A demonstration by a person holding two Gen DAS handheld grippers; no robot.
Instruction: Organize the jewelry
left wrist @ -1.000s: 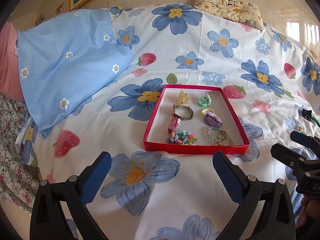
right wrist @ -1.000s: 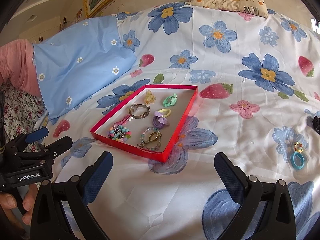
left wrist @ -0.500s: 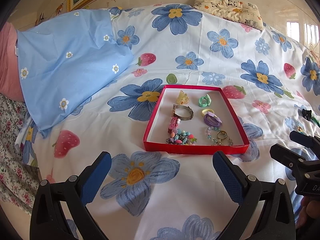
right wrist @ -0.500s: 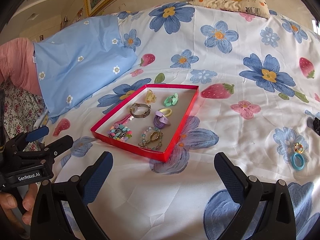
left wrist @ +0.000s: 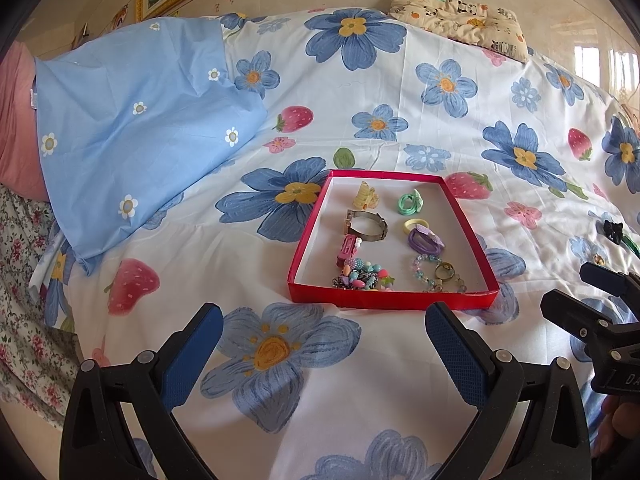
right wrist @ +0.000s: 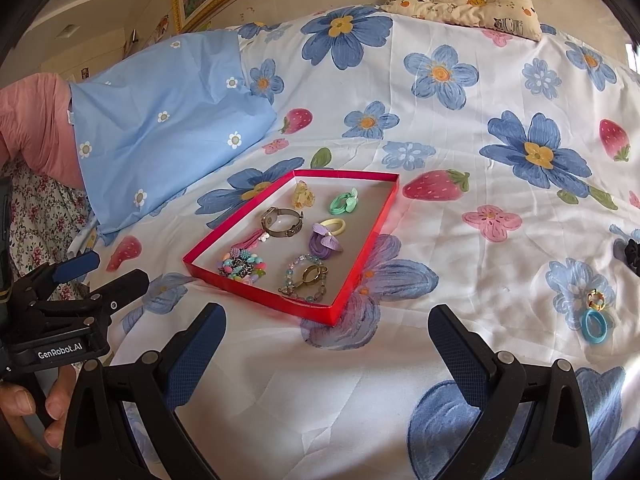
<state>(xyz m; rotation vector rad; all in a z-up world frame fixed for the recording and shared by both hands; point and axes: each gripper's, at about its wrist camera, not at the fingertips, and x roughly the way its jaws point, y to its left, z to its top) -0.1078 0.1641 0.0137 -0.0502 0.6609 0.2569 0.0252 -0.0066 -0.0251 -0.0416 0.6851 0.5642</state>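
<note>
A shallow red tray [left wrist: 392,299] [right wrist: 360,276] lies on the flowered bed sheet and holds several pieces: a metal watch [left wrist: 366,224], bead bracelets [left wrist: 362,276], hair ties [left wrist: 410,204] and a yellow claw clip [left wrist: 366,196]. Loose on the sheet to the right lie a blue hair tie [right wrist: 595,326], a gold ring [right wrist: 596,300] and a black clip [right wrist: 632,254]. My left gripper [left wrist: 324,344] is open and empty, just short of the tray's near edge. My right gripper [right wrist: 326,344] is open and empty, near the tray's right corner.
A light blue pillow [left wrist: 132,132] lies at the left of the bed. A small patterned pillow [left wrist: 460,20] lies at the far edge by the wall. A pink cushion [left wrist: 16,120] sits at the far left. Each gripper shows in the other's view [right wrist: 56,312] [left wrist: 604,320].
The right gripper's view has shifted slightly; the tray sits a little lower and nearer. Both grippers stay open. Nothing on the bed has moved.
</note>
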